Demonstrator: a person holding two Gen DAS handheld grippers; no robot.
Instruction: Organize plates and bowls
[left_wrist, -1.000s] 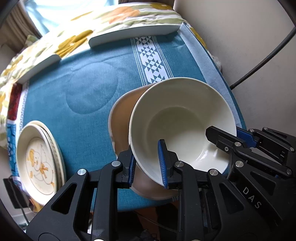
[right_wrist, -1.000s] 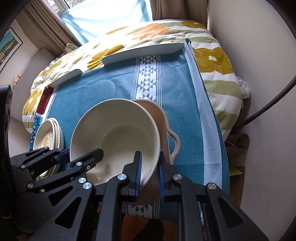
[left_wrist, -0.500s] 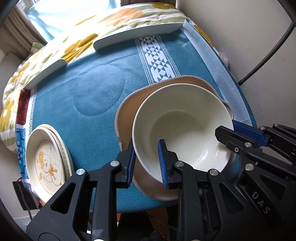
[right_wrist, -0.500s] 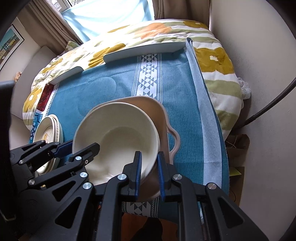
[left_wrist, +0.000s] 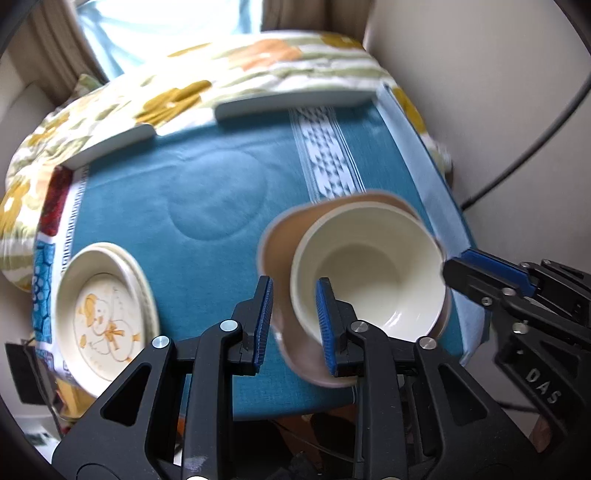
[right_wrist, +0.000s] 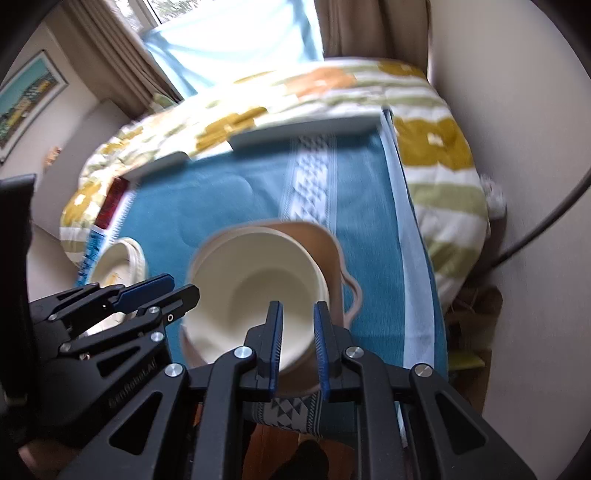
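A cream bowl (left_wrist: 369, 273) (right_wrist: 255, 291) sits nested in a tan handled dish (left_wrist: 280, 243) (right_wrist: 328, 251) on the blue cloth, near the table's front right corner. My left gripper (left_wrist: 294, 282) (right_wrist: 183, 286) hovers over the bowl's left rim. Its jaws are opening, and the rim shows in the gap clear of both pads. My right gripper (right_wrist: 297, 305) (left_wrist: 458, 260) is at the opposite rim. Its narrow jaws stand on either side of the bowl's wall.
A stack of cream plates (left_wrist: 103, 314) with a duck picture lies at the front left of the cloth (left_wrist: 207, 192). Two white boards (left_wrist: 295, 101) lie along the back edge against a flowered quilt. A wall and a black cable (left_wrist: 535, 147) are close on the right.
The bowl went from tilted above the tan dish to resting level inside it. Both grippers have since drawn up and back, so the bowl looks smaller. The left pads have come off the rim.
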